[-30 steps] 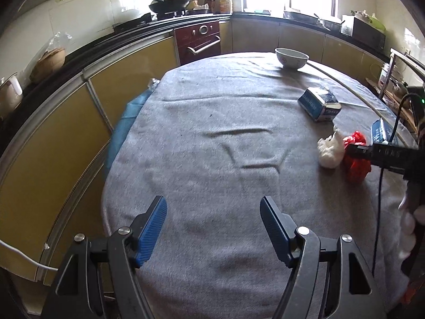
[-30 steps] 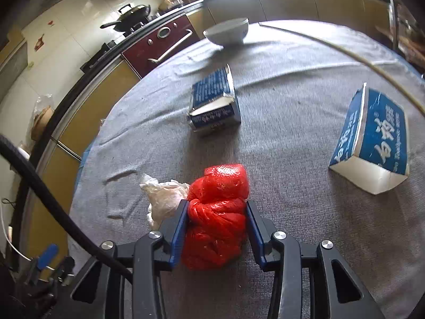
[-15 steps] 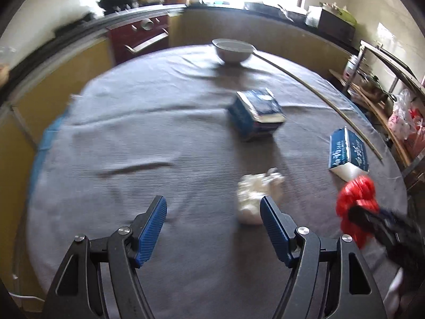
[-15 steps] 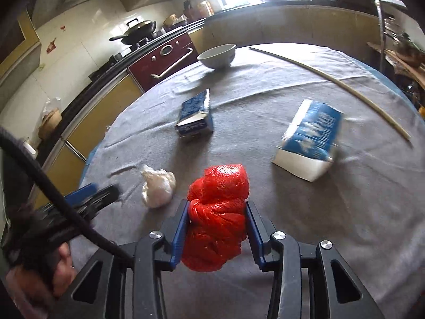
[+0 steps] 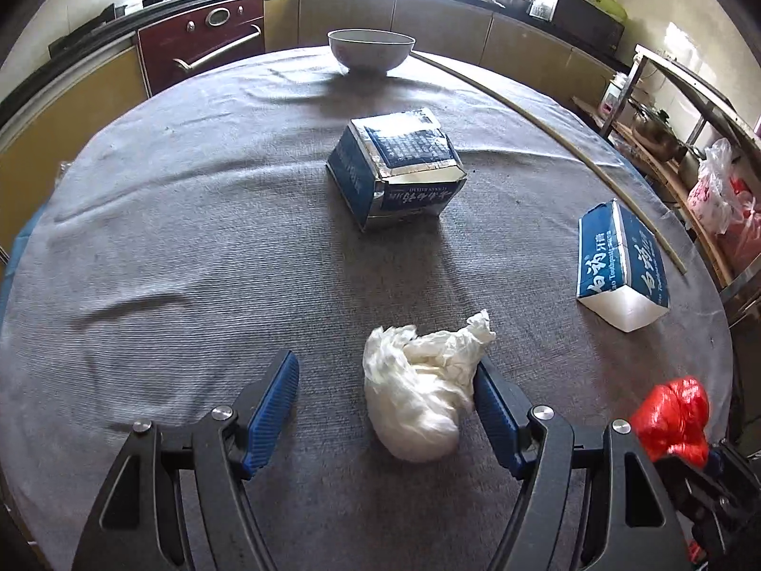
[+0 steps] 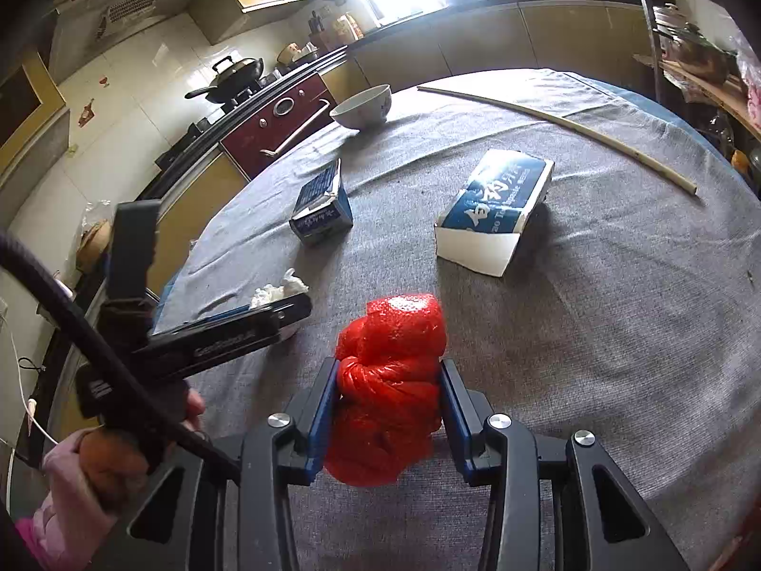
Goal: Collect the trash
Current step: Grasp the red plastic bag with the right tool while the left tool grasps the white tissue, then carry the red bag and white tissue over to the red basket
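Observation:
My left gripper (image 5: 385, 409) is open over the grey tablecloth, with a crumpled white plastic bag (image 5: 421, 397) lying between its fingers, close against the right one. My right gripper (image 6: 387, 409) is shut on a crumpled red plastic bag (image 6: 387, 390) and holds it above the table; the red bag also shows in the left wrist view (image 5: 675, 416). The white bag is partly hidden behind the left gripper in the right wrist view (image 6: 278, 289). Two blue cartons lie on the table: an opened one (image 5: 397, 166) in the middle and one (image 5: 620, 266) at the right.
A white bowl (image 5: 371, 50) stands at the far edge of the round table (image 5: 166, 247). A long thin stick (image 5: 561, 135) lies along the right side. Kitchen counters and a red oven (image 5: 202, 38) stand behind. A shelf with bags (image 5: 718, 195) stands at the right.
My left gripper has swung right and moved up to the white bag, which now lies between its fingers. My right gripper has lifted and drawn back with the red bag.

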Motion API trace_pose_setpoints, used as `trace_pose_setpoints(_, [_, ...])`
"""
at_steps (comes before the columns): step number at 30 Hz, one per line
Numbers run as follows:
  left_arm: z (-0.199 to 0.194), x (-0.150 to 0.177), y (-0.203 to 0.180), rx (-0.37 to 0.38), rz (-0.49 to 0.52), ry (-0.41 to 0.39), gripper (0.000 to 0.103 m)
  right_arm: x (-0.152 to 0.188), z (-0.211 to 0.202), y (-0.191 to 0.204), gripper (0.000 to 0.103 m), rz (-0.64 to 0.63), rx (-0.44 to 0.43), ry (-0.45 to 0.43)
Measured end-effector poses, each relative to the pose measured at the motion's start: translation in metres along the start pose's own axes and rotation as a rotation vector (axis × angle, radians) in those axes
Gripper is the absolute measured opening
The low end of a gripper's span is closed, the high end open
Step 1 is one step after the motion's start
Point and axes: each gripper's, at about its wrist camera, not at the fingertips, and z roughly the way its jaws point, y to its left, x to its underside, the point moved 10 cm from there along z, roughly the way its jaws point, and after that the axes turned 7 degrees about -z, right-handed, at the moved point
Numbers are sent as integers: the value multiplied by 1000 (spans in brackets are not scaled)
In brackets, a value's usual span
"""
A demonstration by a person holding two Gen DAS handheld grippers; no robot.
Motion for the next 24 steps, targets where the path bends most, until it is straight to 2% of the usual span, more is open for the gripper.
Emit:
trace_pose_setpoints(1, [0, -2, 0, 1, 3, -12, 73, 1, 0, 0, 44, 1, -2, 0])
trace_pose_setpoints(2, [0, -1, 0, 8, 2, -13, 69, 1, 0, 0, 44, 3, -4, -1])
trace_pose_setpoints(5, [-1, -2, -4, 36, 5, -15, 42, 2, -2, 0, 44, 6, -4, -6])
trace_pose_setpoints(6, [-1, -2, -6, 45, 10, -12, 38, 2, -3, -1, 44, 10, -5, -9])
trace_pose_setpoints(15, [-23, 5, -7, 63, 10, -42, 36, 7, -14, -1, 44, 18, -4, -27])
trace_pose_setpoints(24, [-85, 21, -21, 66, 51, -135, 36, 14, -34, 8, 44, 9, -11, -59])
